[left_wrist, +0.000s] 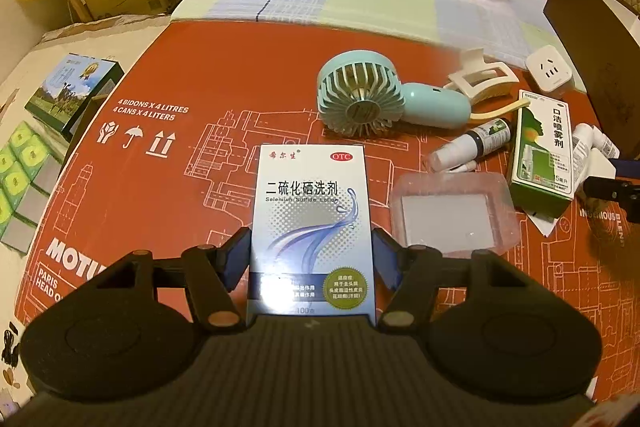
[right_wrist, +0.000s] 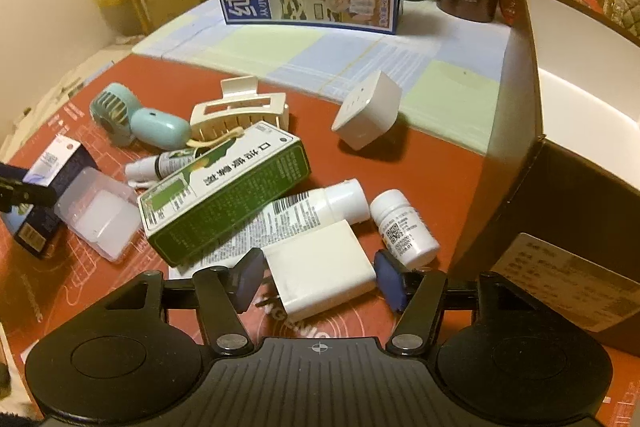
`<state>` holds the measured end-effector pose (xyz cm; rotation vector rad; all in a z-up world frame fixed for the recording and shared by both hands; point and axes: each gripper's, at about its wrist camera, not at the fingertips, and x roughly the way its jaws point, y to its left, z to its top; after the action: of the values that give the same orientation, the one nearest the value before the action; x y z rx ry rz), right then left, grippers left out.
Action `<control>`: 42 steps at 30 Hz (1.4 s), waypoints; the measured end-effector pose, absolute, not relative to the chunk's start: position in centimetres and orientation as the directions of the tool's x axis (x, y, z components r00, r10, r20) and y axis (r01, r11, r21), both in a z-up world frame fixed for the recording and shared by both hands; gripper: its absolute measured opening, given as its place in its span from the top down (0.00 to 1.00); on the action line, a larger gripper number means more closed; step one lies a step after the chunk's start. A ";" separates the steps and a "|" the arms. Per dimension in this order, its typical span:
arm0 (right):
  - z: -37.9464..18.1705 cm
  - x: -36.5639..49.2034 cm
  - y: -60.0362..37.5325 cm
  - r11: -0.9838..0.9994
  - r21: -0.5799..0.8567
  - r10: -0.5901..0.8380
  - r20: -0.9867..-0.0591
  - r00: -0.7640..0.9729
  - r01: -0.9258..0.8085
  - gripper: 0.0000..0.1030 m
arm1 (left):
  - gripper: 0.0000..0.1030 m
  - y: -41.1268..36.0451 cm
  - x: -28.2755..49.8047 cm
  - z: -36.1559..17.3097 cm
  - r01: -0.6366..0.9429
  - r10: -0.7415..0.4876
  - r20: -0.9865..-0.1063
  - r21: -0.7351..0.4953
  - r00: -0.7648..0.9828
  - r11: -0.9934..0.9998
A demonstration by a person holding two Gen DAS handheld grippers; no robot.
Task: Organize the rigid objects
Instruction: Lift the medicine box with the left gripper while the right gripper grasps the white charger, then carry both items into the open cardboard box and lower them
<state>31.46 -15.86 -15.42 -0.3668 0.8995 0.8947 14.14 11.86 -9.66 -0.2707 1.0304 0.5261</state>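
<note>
Left wrist view: my left gripper [left_wrist: 311, 259], level above the red mat [left_wrist: 224, 75], clamps the lotion box [left_wrist: 312, 227]; my right gripper [right_wrist: 318, 277] brackets the white charger [right_wrist: 320, 271], contact unclear.

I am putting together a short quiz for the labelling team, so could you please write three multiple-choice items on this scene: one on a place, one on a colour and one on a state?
1. Where does the hair claw clip lie?
A. inside the dark box
B. beside the handheld fan
C. on the milk carton

2. What colour is the handheld fan?
A. light blue-green
B. black
C. yellow

3. What is the left gripper doing?
A. hanging open over nothing
B. shut on the lotion box
C. shut on the white charger

Answers: 1 B, the clip lies on the red board right next to the fan's handle. 2 A, its grille and handle are pale teal. 3 B, both pads press the box's sides in the left wrist view; the charger sits between the fingers of the right gripper.
</note>
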 end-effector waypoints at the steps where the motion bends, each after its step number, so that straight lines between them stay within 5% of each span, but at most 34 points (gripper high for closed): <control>1: -15.4 31.4 -15.9 0.599 0.076 0.511 -0.802 0.308 -0.797 0.45 | 0.41 11.8 14.1 -9.7 -0.539 0.287 -0.868 0.027 0.405 0.842; 26: -15.2 28.3 -17.3 0.693 0.084 0.442 -0.835 0.329 -0.716 0.44 | 0.41 10.2 13.6 -9.9 -0.516 0.288 -0.872 0.049 0.395 0.855; 42: -11.2 27.5 -19.2 0.712 0.152 0.497 -0.800 0.338 -0.686 0.44 | 0.41 8.7 13.8 -5.3 -0.475 0.302 -0.828 0.050 0.472 0.879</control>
<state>27.54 -19.21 -11.18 -0.2270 0.9512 0.7787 13.82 8.65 -5.28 -0.1969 0.9692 0.4792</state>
